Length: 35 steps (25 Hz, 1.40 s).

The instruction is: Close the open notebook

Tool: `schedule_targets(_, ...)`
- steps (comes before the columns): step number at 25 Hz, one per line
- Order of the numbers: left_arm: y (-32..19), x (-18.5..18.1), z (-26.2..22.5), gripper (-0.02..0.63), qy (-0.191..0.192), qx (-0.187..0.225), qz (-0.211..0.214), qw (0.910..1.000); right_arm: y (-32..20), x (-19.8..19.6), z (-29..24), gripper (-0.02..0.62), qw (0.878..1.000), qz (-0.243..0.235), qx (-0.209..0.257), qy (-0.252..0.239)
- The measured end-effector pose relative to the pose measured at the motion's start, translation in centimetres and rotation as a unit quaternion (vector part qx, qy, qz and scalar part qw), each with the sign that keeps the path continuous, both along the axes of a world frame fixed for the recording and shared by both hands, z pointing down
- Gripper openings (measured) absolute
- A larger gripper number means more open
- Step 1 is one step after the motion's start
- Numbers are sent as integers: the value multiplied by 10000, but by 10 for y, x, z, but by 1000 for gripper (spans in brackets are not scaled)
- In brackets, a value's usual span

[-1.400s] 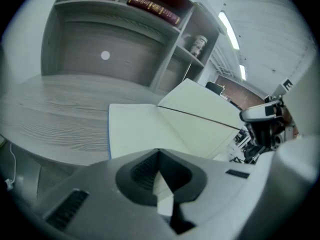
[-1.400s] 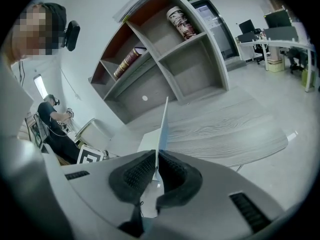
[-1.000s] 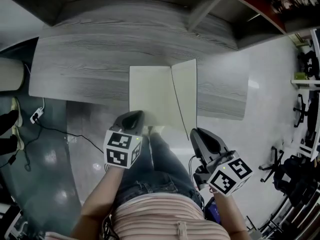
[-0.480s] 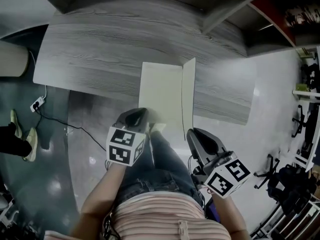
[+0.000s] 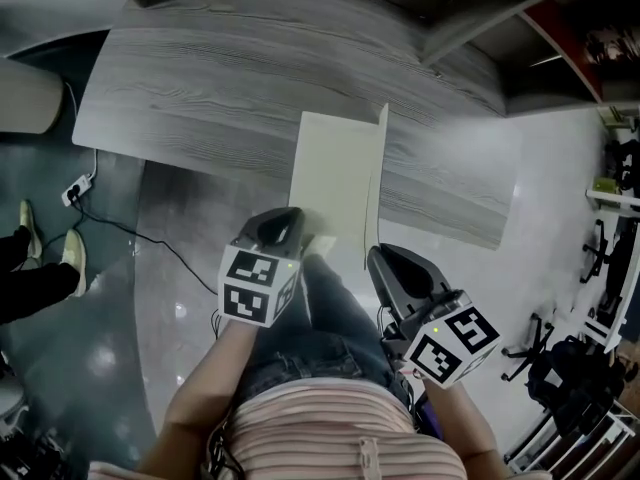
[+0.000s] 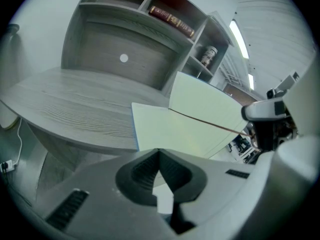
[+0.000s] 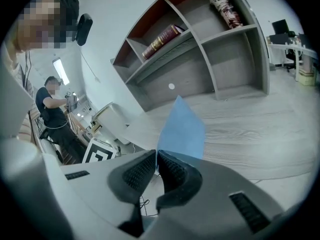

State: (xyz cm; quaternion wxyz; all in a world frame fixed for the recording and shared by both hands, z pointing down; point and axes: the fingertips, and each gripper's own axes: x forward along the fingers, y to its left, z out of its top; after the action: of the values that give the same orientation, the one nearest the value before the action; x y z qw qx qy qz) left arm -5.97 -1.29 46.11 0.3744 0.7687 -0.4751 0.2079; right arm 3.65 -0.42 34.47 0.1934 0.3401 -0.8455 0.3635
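The notebook [image 5: 328, 173] lies open on the grey wooden desk [image 5: 200, 78], its cream left page flat. Its right half [image 5: 378, 163] stands almost upright on the fold. My right gripper [image 5: 375, 259] is shut on the near edge of that raised half, whose blue cover [image 7: 182, 129] rises straight out of the right gripper [image 7: 156, 156]. At the notebook's near left corner my left gripper [image 5: 290, 216] is shut on the page edge. In the left gripper view the flat page [image 6: 160, 129] and the raised page [image 6: 207, 104] lie just past the left gripper [image 6: 159, 152].
Behind the desk stands a shelf unit [image 6: 150, 19] with a book [image 6: 172, 19] and a can [image 6: 210, 56]. A cable and power strip [image 5: 75, 190] lie on the floor at left, near someone's shoes [image 5: 45, 258]. Another person [image 7: 52, 109] stands far left. Office chairs [image 5: 590, 258] crowd the right.
The notebook's right half has swung up from nearly flat to almost upright as my right gripper carried it leftward. My left gripper has stayed at the near left corner.
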Motion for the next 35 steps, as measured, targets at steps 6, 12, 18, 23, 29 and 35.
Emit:
schedule_targets(6, 4, -2, 0, 12, 62, -13, -126, 9999, 1, -15, 5, 25, 9997, -226, -15, 104)
schedule_targets(12, 7, -6, 0, 12, 104, -16, -229, 9997, 3, -27, 9, 26, 9989, -433, -94, 127)
schedule_targets(18, 10, -12, 3, 12, 60, -32, -291, 9996, 4, -40, 17, 31, 9979, -606, -166, 142)
schedule_targets(23, 13, -17, 5, 12, 91, -60, -402, 9991, 4, -49, 23, 34, 9967, -759, -252, 133)
schedule_targets(29, 15, -21, 4, 12, 178, -47, -592, 9981, 5, -59, 31, 35, 9945, -987, -323, 157)
schedule_targets(35, 16, -23, 4, 12, 196, -91, -658, 9976, 6, -66, 40, 37, 9923, -1156, -401, 203)
